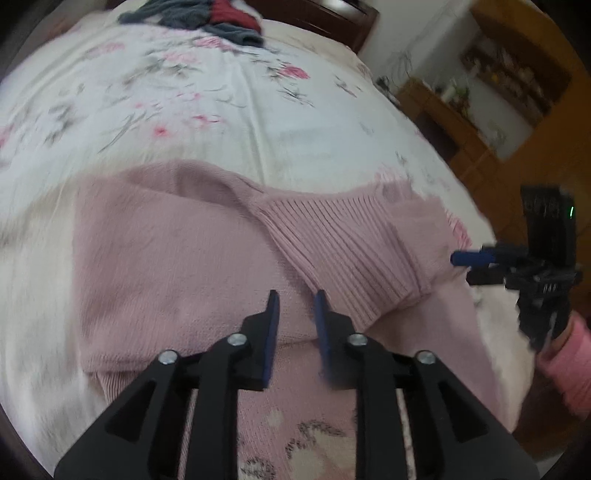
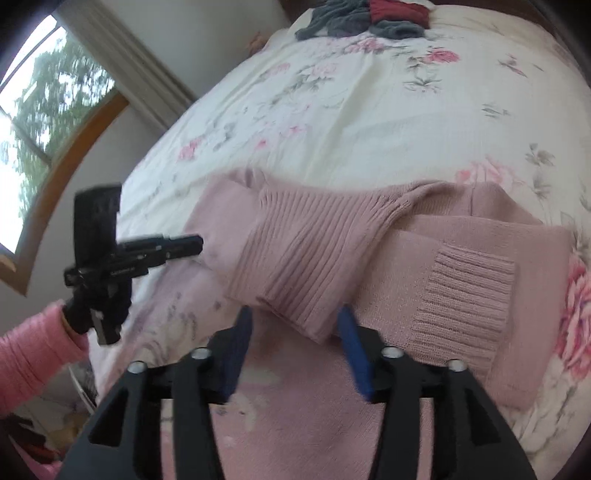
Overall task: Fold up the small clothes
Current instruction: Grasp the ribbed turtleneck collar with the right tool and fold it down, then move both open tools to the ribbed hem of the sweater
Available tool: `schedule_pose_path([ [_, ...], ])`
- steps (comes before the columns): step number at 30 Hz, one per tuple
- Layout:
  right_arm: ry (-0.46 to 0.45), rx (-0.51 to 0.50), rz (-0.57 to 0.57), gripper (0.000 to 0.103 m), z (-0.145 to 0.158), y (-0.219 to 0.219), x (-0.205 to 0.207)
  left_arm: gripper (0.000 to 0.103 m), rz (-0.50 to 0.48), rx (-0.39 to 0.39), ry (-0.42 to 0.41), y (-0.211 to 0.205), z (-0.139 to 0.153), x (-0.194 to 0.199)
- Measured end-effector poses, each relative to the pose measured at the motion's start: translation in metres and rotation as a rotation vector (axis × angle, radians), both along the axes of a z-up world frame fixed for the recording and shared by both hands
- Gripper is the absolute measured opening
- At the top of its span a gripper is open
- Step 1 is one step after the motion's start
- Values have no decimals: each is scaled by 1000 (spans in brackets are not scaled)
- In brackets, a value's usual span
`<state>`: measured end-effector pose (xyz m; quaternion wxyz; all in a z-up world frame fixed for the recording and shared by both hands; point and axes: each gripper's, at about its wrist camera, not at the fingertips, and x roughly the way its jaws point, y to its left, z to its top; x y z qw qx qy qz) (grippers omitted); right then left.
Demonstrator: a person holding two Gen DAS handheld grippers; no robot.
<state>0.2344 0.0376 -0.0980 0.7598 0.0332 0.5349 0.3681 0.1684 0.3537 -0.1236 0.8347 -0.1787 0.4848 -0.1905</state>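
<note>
Spreading wide under everything is the floral bedspread (image 2: 369,122), and all positions below are given relative to the pink sweater (image 1: 177,258) lying flat on its near part. Beyond the sweater, at the far end of the bed, sits a heap of grey and dark red clothes (image 2: 365,16), well apart from it. The sweater is a soft, loose knit, probably light and limp: it should drape and sag when lifted, bunch under a push, and not slip much on the cotton cover. Both sleeves are already brought in across its body; one ribbed cuff (image 2: 469,295) rests on the sweater's right side, while a broad ribbed band (image 1: 347,254) crosses its middle. That ribbing looks thicker and firmer than the plain knit, so I judge the doubled edges at the band's corners or the sweater's hem the best places to pinch, taking all layers together.

The left gripper (image 1: 297,301) hovers over the sweater's near middle, its blue pads (image 1: 271,332) a little apart with nothing between them. The right gripper (image 2: 293,321) hangs at the near end of the ribbed band, jaws spread and empty. A pink sleeve (image 2: 33,350) shows behind the left tool.
</note>
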Motion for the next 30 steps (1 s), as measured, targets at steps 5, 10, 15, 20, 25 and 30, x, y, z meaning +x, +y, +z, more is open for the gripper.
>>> schedule_pose_path([
  [5,137,26,-179,60,-19,0,47,33,85,-93,108,-4,-15,39],
  [10,317,38,-269,36,-68,-1,72,24,117,-157,241,-21,-50,73],
  [15,317,116,-193,12,-73,10,59,6,118,-124,189,-27,-41,93],
  [20,279,39,-220,11,-73,11,61,6,62,-90,201,-19,-37,99],
  [25,300,42,-253,19,-74,0,56,12,23,21,186,-24,-32,75],
  [30,292,34,-212,27,-62,5,35,16,39,45,80,-30,-6,39],
])
